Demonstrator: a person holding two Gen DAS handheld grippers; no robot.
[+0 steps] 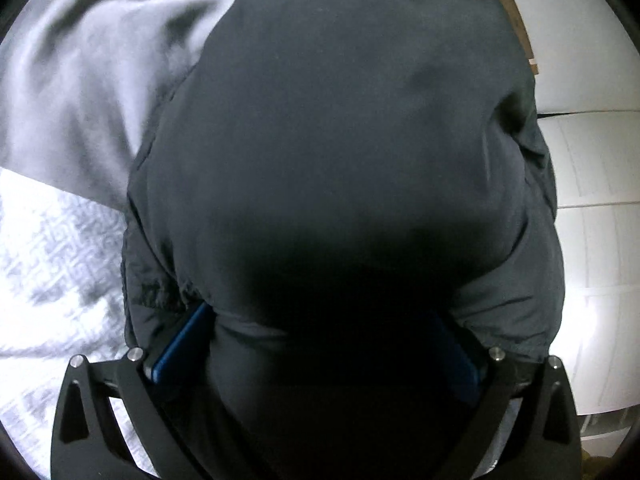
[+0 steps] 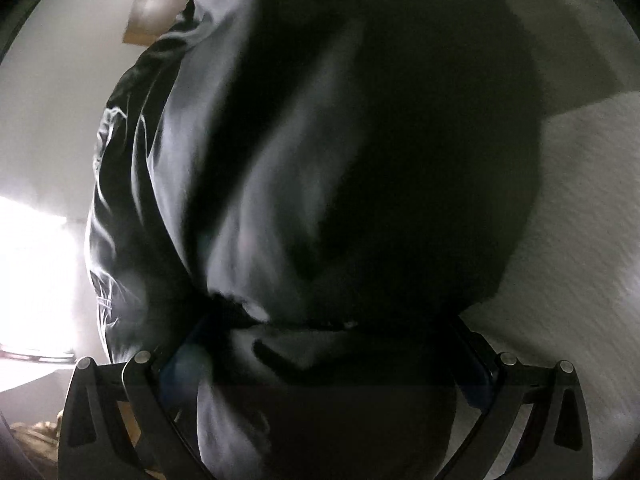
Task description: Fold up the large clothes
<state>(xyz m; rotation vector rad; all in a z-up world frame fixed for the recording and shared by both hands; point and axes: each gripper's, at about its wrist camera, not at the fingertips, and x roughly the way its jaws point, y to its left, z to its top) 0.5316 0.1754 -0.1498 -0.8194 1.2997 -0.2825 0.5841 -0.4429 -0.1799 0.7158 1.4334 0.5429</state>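
A bulky black jacket (image 1: 340,140) fills most of the left wrist view and drapes over my left gripper (image 1: 320,320). Its blue pads (image 1: 180,344) stand wide apart, with the fabric bulging loosely between them and hiding the fingertips. In the right wrist view the same black jacket (image 2: 320,160), shiny and creased, covers my right gripper (image 2: 328,332). Those jaws also stand wide, one dark blue pad (image 2: 478,376) showing at the right. A gathered hem lies in the gap between them.
A grey garment (image 1: 80,80) lies on the white patterned bedspread (image 1: 48,260) at the left. White panelled furniture (image 1: 592,200) and a wooden strip (image 1: 516,20) are at the right. White textured bedding (image 2: 580,240) lies to the right, glare from a bright window (image 2: 32,272) to the left.
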